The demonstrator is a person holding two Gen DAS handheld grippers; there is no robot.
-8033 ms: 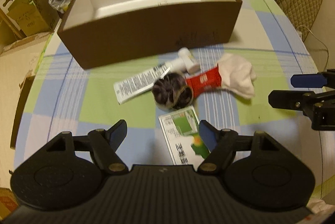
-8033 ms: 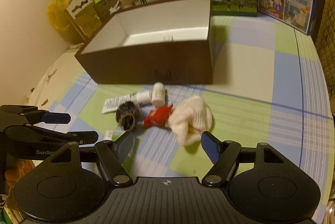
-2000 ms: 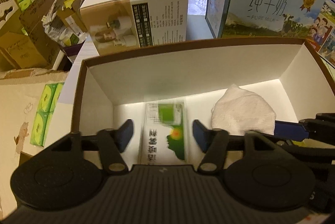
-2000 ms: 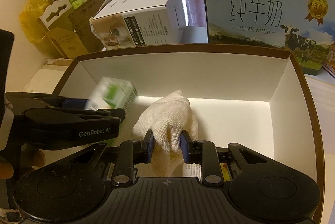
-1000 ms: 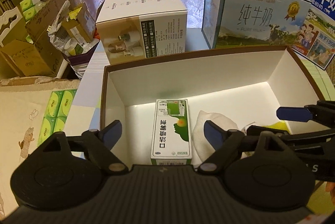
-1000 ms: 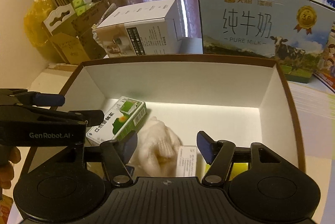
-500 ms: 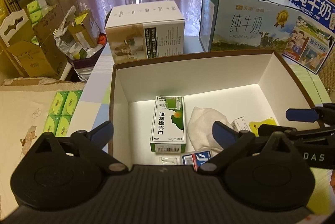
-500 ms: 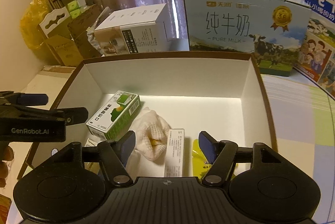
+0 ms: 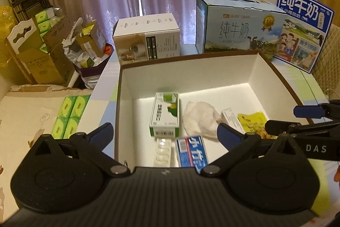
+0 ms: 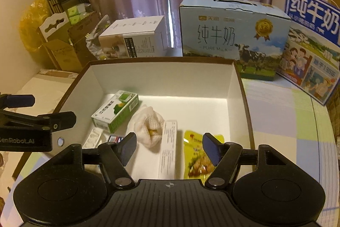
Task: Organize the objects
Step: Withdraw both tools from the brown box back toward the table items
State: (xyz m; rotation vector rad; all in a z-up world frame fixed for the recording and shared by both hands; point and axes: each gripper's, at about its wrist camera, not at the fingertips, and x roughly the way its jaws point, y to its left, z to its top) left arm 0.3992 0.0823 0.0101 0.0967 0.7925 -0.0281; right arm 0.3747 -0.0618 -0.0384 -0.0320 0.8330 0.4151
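A brown box with a white inside point(image 9: 263, 69) point(image 10: 238, 86) stands on the table. In it lie a green and white carton point(image 9: 164, 114) point(image 10: 115, 111), a white cloth glove point(image 9: 200, 118) point(image 10: 149, 126), a white printed box point(image 9: 231, 119) point(image 10: 167, 148), a yellow snack packet point(image 9: 252, 120) point(image 10: 197, 154), a blue tube box point(image 9: 192, 152) and a clear blister strip point(image 9: 163, 151). My left gripper point(image 9: 164, 134) is open and empty above the box's near left. My right gripper point(image 10: 170, 148) is open and empty above the near right; it also shows in the left wrist view point(image 9: 306, 120).
Behind the brown box stand a white carton point(image 9: 146, 40) point(image 10: 133, 40), a blue milk case point(image 9: 240, 25) point(image 10: 231, 35) and a second milk case point(image 9: 303, 29) point(image 10: 310, 46). The checked tablecloth point(image 10: 286, 112) spreads to the right. Cardboard boxes and bags point(image 9: 53, 52) are stacked off the table's left.
Both grippers have let go and pulled back and up from the box. The green carton and the glove now lie inside it. More of the box floor shows.
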